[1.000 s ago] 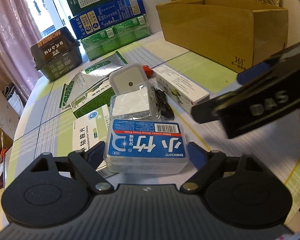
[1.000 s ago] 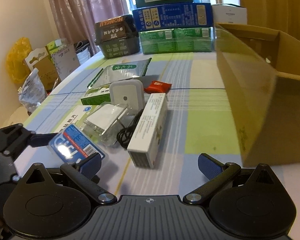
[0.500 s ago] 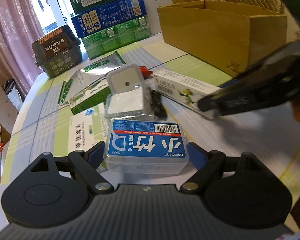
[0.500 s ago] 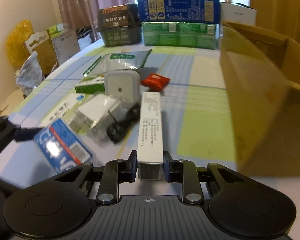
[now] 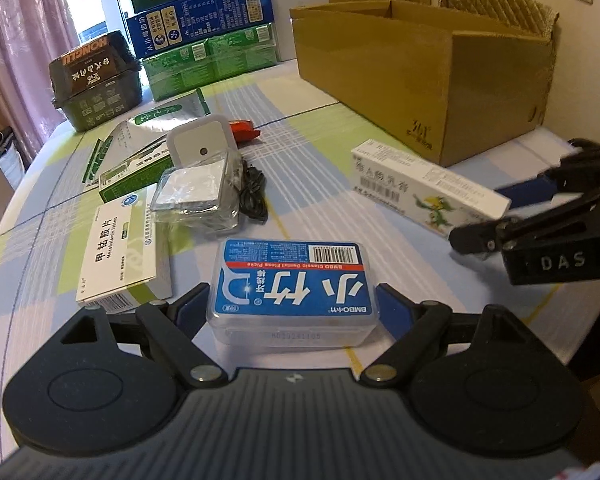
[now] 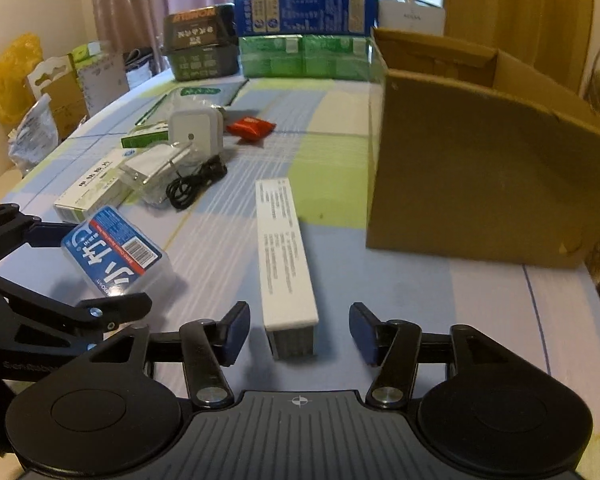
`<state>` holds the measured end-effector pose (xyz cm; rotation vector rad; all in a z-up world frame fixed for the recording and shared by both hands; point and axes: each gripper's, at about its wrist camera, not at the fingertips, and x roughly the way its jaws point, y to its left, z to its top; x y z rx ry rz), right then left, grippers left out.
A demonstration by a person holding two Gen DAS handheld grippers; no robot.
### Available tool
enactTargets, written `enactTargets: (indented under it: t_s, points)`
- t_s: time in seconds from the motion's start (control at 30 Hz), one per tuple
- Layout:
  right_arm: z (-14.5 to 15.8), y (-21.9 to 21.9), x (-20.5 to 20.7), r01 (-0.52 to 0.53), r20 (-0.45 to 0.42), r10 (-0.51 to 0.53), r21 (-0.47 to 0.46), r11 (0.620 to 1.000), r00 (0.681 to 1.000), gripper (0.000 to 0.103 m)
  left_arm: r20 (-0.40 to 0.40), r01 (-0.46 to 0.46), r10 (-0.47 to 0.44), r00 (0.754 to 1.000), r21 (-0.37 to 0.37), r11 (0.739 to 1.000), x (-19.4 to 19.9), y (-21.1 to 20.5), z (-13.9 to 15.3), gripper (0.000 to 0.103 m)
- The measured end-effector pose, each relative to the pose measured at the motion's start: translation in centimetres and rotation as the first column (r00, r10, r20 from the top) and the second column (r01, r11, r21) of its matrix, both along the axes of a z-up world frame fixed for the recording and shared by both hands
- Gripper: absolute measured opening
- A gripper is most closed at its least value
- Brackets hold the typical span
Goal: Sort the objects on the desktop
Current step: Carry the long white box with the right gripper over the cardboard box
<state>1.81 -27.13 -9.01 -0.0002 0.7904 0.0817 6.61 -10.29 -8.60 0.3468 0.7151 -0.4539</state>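
My left gripper (image 5: 293, 304) is shut on a clear box of floss picks with a blue label (image 5: 292, 284), held just above the checked tablecloth (image 5: 324, 152). From the right wrist view the same floss box (image 6: 116, 256) sits at the left between the left gripper's fingers. A long white carton (image 6: 284, 248) lies flat on the cloth, its near end between the fingers of my right gripper (image 6: 300, 330), which is open with a gap on each side. An open cardboard box (image 6: 480, 168) stands just right of the carton.
Mid-table lies a cluster: a white square device (image 5: 202, 146), a wrapped adapter (image 5: 194, 192), a black cable (image 5: 254, 196), a white medicine box (image 5: 118, 256), a green box (image 5: 128, 176), a red packet (image 5: 244, 134). Stacked cartons (image 5: 204, 28) and a dark tub (image 5: 96, 80) line the far edge.
The right gripper closed on the long white carton, pulled it away from the cluster toward the near edge, and has now opened around it. The left gripper keeps hold of the floss box.
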Motion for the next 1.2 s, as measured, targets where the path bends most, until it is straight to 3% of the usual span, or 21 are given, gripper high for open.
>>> enactTargets:
  t_s: [0.2,0.47,0.63,0.67,0.7,1.2]
  points:
    - [-0.4,0.4,1.6,-0.033,0.005,0.033,0.02,0.999,0.999,0.053,0.004,-0.025,0.025,1.0,-0.011,1.0,0.6,0.3,-0.6,0.089]
    - [-0.7,1.1,3.6,-0.066,-0.003,0.065,-0.022,0.998,0.998,0.051,-0.021,-0.034,0.033,0.999,-0.05,0.998,1.2,0.8,-0.9,0.086]
    - [-1.0,1.2,4.4,-0.069,-0.016,0.068,-0.032,0.997,0.998,0.037,-0.028,-0.037,0.035,0.999,-0.049,0.998,1.3,0.7,-0.9,0.084]
    - [-1.1,1.2,4.5,-0.072,-0.023,0.072,-0.038,0.997,0.997,0.023,-0.033,-0.037,0.035,0.999,-0.047,0.998,1.3,0.7,-0.8,0.084]
    - [-1.1,1.2,4.5,-0.068,-0.024,0.067,-0.041,0.997,0.997,0.023,-0.035,-0.037,0.035,0.999,-0.045,0.998,1.3,0.6,-0.7,0.084]
    - [3.7,-1.0,-1.7,0.001,0.059,-0.001,-0.004,1.0,0.998,0.023,0.014,-0.008,0.009,1.0,-0.065,0.998,-1.9,-0.9,3.2,0.084]
